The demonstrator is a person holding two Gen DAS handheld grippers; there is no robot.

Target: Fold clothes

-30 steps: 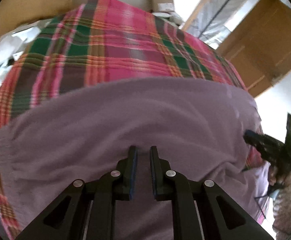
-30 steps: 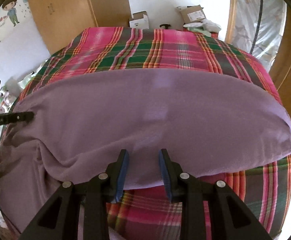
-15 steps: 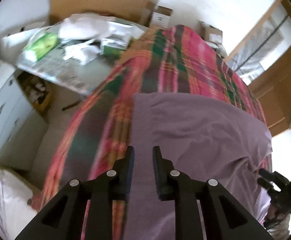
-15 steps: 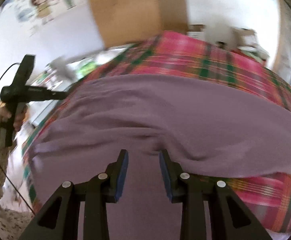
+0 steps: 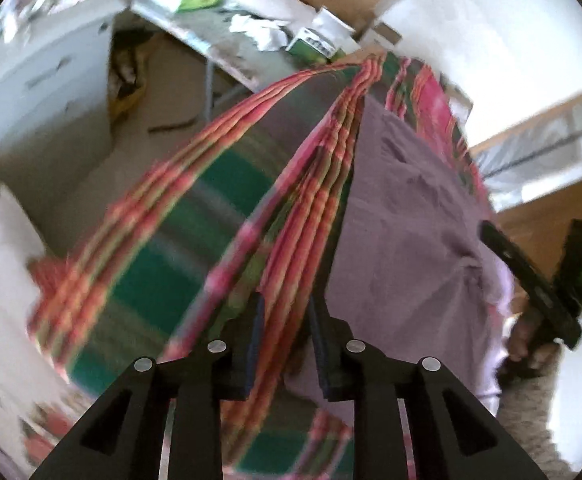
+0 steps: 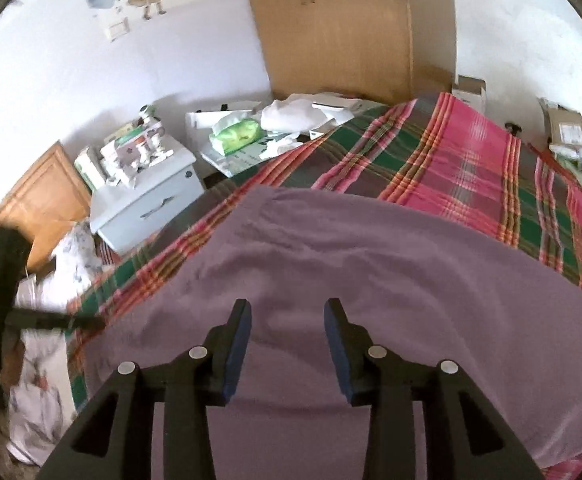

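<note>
1 purple garment (image 6: 371, 280), spread flat on bed w/ plaid cover (image 6: 471, 152). Both views have swung left since 1 s ago toward its left edge, prob. to start a fold. 2 grippers: left gripper (image 5: 285, 344) narrowly apart over that edge, right gripper (image 6: 287, 348) wide apart above cloth; neither holds anything.
</note>
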